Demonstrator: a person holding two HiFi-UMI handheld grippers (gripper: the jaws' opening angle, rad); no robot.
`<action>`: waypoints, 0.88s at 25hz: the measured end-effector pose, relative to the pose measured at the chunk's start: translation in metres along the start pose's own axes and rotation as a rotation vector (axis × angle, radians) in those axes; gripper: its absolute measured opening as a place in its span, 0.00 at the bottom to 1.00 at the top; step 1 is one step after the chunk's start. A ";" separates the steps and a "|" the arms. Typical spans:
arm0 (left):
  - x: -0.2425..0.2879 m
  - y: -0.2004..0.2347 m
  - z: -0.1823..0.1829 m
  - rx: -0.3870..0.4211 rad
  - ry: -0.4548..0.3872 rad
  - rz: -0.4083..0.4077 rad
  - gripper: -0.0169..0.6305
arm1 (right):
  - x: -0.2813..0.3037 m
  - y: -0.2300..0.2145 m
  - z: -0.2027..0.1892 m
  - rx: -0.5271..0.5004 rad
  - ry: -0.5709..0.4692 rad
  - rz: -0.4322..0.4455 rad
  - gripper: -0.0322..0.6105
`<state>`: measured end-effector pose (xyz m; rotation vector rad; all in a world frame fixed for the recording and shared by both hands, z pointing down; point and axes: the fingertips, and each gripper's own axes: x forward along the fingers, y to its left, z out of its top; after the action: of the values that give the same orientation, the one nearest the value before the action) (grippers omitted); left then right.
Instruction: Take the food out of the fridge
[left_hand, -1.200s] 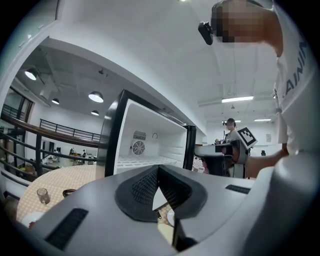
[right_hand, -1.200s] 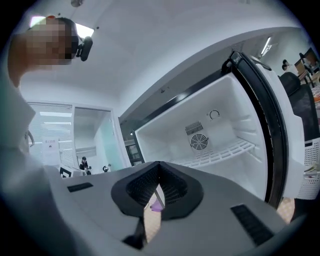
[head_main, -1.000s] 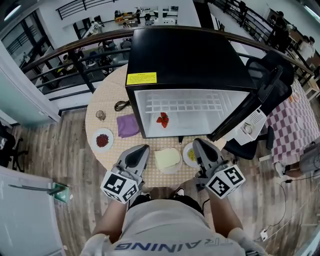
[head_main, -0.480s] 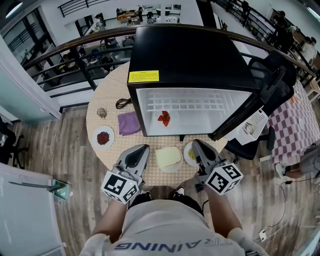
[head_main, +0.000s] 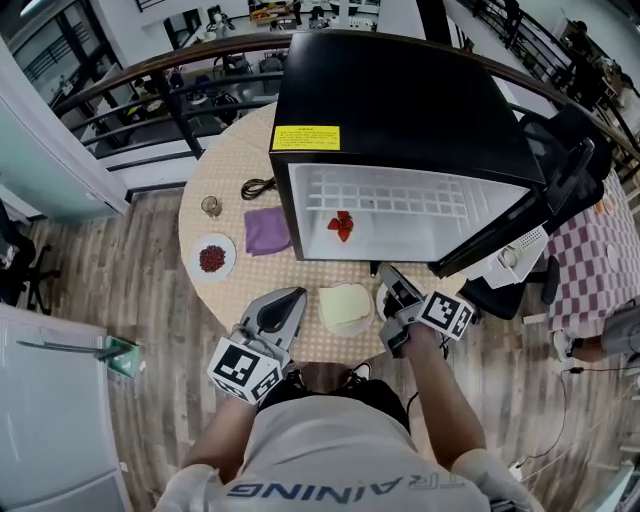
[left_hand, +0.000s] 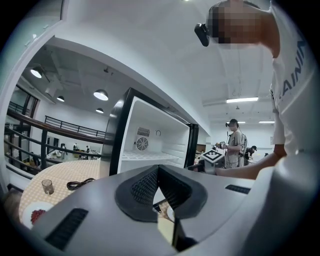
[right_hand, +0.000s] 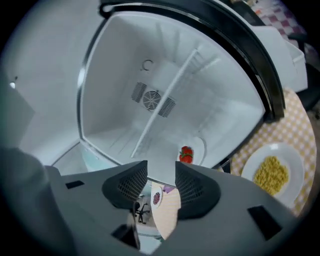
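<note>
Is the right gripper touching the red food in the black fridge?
Apart. Head view: the right gripper sits outside the black fridge, bare white floor between it and the red food. Its jaws have just been opening, nothing between them.

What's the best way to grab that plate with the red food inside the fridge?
Probably grip the plate by its near rim, coming in level through the open front of the fridge. It lies flat on the fridge floor near the opening, red food heaped mid-plate, so that edge looks free, and the fridge top blocks approach from above.
</note>
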<state>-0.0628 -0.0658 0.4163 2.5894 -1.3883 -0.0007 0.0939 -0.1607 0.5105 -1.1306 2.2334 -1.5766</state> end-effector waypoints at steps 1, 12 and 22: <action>-0.002 0.001 -0.004 -0.005 0.008 0.008 0.04 | 0.008 -0.010 0.000 0.054 0.003 -0.013 0.31; -0.018 0.019 -0.026 -0.043 0.051 0.082 0.04 | 0.088 -0.092 -0.008 0.375 0.022 -0.181 0.32; -0.026 0.027 -0.036 -0.062 0.066 0.123 0.04 | 0.117 -0.116 -0.019 0.440 0.029 -0.241 0.31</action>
<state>-0.0967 -0.0525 0.4538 2.4280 -1.4964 0.0583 0.0582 -0.2423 0.6501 -1.2756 1.6828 -2.0545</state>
